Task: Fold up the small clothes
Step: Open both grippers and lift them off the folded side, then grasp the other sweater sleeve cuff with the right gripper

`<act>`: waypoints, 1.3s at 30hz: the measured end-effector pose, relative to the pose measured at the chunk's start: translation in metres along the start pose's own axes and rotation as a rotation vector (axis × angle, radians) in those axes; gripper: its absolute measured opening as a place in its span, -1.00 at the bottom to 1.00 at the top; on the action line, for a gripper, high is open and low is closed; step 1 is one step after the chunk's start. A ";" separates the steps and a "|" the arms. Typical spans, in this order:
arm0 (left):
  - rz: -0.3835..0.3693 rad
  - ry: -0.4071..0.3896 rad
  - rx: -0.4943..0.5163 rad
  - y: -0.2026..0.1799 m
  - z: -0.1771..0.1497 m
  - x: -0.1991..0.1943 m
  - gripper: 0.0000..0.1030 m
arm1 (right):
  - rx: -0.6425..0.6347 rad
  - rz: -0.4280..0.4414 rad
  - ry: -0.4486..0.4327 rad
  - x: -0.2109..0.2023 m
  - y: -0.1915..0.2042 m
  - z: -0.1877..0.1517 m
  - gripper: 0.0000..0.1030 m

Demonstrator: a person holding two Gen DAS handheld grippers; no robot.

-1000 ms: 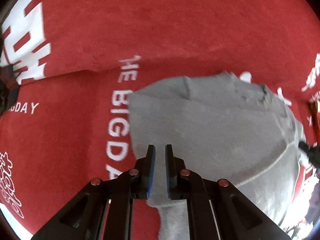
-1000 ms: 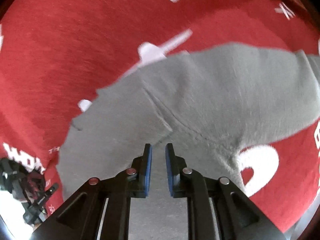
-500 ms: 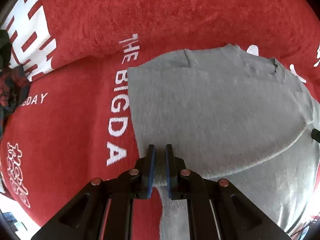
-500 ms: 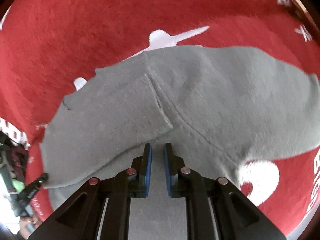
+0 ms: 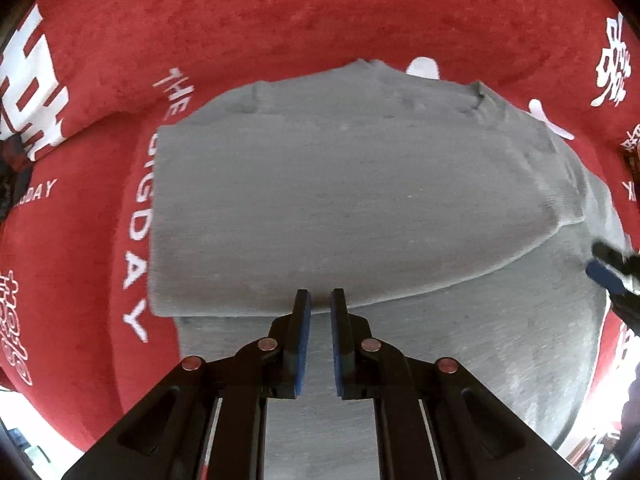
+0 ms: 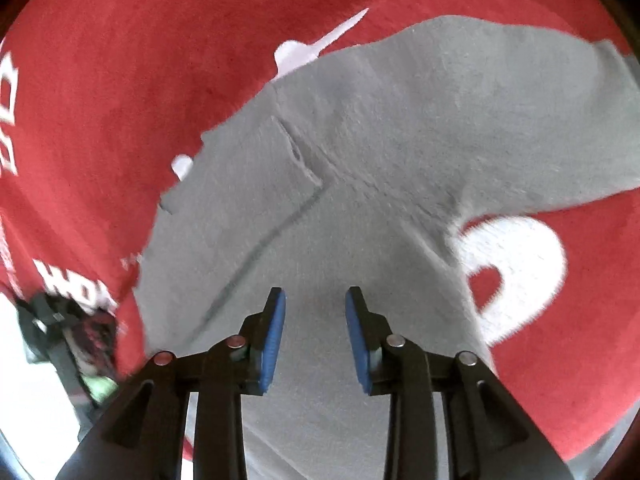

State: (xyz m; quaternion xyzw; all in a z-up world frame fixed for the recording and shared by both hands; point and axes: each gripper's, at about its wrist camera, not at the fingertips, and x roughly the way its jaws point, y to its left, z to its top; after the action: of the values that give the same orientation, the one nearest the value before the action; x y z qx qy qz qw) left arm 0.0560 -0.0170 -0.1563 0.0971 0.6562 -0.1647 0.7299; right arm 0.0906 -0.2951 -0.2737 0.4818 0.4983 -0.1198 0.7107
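Left hand-held gripper (image 5: 319, 304) pinching gray garment (image 5: 360, 200) fold edge; right hand-held gripper (image 6: 315, 304) released above it.

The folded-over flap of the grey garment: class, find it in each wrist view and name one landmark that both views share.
Left wrist view: the folded-over flap fills the centre, its edge just ahead of the left tool.
Right wrist view: the flap lies left of centre, beyond the right tool.
Shared landmark: the red cloth with white print.
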 end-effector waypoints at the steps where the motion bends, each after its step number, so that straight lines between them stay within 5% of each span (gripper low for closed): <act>1: 0.000 -0.001 -0.003 -0.002 0.000 0.000 -0.79 | 0.028 0.019 -0.011 0.002 -0.002 0.005 -0.22; 7: -0.010 0.007 -0.027 -0.001 0.001 0.002 -0.79 | 0.191 0.106 -0.053 0.017 -0.013 0.030 -0.20; 9: -0.014 0.008 -0.028 -0.002 0.001 0.002 -0.79 | 0.173 0.091 -0.051 0.017 -0.009 0.034 -0.92; 15: -0.017 0.012 -0.042 -0.003 0.000 0.003 -0.72 | 0.079 -0.009 -0.014 0.015 -0.002 0.029 -0.89; 16: -0.012 0.015 -0.047 -0.003 0.000 0.004 -0.43 | 0.074 -0.007 -0.003 0.014 -0.002 0.027 -0.88; 17: -0.004 0.016 -0.052 -0.002 0.000 0.004 0.71 | 0.063 -0.008 0.004 0.013 -0.002 0.026 -0.88; 18: 0.026 0.018 -0.062 -0.002 0.000 0.004 0.95 | 0.040 -0.010 0.006 0.009 0.000 0.023 -0.88; 24: 0.043 0.017 -0.036 -0.011 0.002 0.004 0.98 | -0.055 -0.018 0.031 -0.012 0.002 -0.005 -0.84; 29: 0.045 0.014 0.001 -0.029 0.010 0.002 0.98 | -0.043 -0.010 0.054 -0.023 -0.009 -0.024 -0.18; 39: -0.046 0.084 0.069 -0.099 0.018 0.013 0.98 | 0.097 0.009 0.002 -0.069 -0.077 -0.019 -0.18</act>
State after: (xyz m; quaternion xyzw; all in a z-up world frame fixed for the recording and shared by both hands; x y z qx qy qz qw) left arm 0.0368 -0.1170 -0.1597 0.1137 0.6822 -0.1997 0.6942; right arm -0.0035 -0.3404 -0.2610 0.5183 0.4904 -0.1401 0.6865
